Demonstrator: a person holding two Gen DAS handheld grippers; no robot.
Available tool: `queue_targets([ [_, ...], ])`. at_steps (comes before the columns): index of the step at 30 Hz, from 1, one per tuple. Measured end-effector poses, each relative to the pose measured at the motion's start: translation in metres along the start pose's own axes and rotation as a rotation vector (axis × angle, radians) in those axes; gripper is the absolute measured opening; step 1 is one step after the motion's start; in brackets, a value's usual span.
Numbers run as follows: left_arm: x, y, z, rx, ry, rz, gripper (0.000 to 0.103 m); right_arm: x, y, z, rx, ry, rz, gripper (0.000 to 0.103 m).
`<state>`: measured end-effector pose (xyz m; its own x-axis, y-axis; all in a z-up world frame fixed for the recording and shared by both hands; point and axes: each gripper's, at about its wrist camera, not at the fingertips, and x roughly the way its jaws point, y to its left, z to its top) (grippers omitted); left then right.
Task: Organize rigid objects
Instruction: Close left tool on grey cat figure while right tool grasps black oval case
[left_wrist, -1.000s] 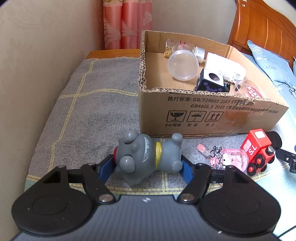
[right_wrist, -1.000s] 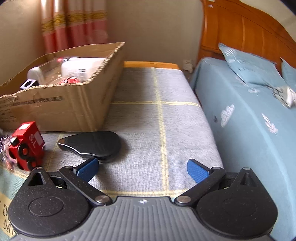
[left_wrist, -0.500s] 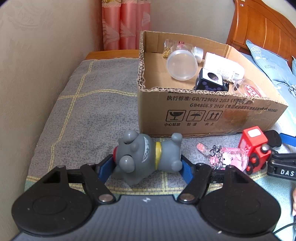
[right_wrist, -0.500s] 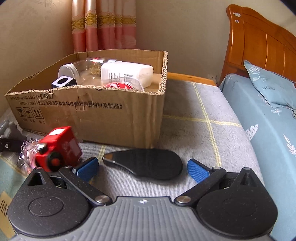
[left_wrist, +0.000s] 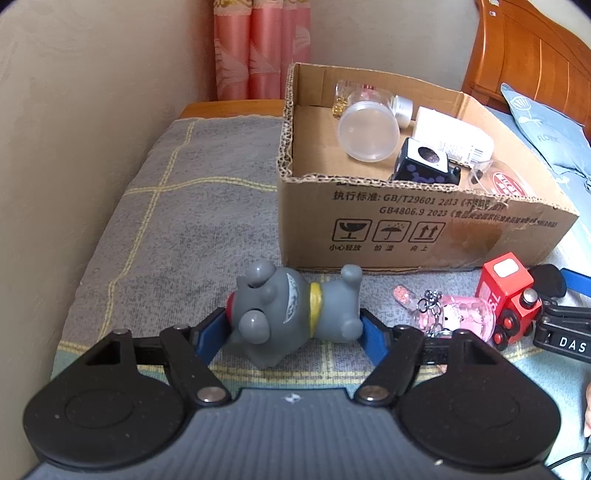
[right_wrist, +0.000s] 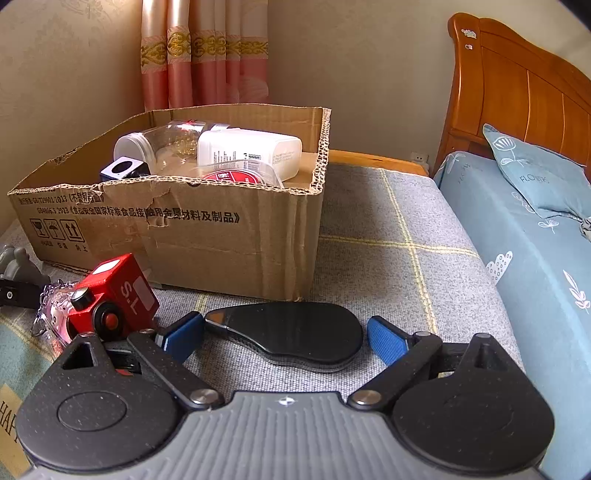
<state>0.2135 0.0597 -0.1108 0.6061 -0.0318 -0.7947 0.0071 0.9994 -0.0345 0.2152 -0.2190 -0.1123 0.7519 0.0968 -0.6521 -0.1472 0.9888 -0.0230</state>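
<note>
The left tongs (left_wrist: 295, 328) grip a grey rubbery toy dog (left_wrist: 295, 310) lying before the brown cardboard box (left_wrist: 406, 229). The right tongs (right_wrist: 286, 334) stand wide open around a flat black teardrop-shaped case (right_wrist: 291, 334) on the grey checked blanket (right_wrist: 388, 258), pads not touching it.

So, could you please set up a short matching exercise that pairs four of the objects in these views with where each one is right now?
Things:
1. grey toy figure
2. black flat case
3. dark dice cube
4. red toy train

Places:
A. inside the cardboard box
B. between the fingers of the left claw
C. on the blanket beside the pink keychain
D. between the open fingers of the right claw

Pairs: 1-B, 2-D, 3-A, 4-C
</note>
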Motion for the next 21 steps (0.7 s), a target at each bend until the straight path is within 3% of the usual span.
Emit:
queue_targets([
  [4,-0.0037,-0.0038,-0.0013,0.02,-0.04,0.058,0.088,-0.0009,0.0007,0.0005,-0.003,0.005,0.002,0.096],
  [9,0.0002,-0.0007,0.0004,-0.037,-0.015,0.01,0.088,-0.0029,0.0034,-0.0001,-0.002,0.005,-0.003,0.093],
  [13,0.0035,0.0014,0.0009,-0.07,-0.012,0.026,0.083,-0.003,0.003,-0.0008,0.0,0.005,-0.002,0.093],
  [16,0.0016,0.0041,0.0023,-0.075,-0.021,0.011,0.071,-0.003,0.0033,-0.0011,-0.001,0.004,0.0,0.093],
  [21,-0.001,0.0039,0.003,-0.023,-0.009,0.009,0.07,-0.0046,0.0029,0.0003,-0.026,0.026,0.017,0.093],
])
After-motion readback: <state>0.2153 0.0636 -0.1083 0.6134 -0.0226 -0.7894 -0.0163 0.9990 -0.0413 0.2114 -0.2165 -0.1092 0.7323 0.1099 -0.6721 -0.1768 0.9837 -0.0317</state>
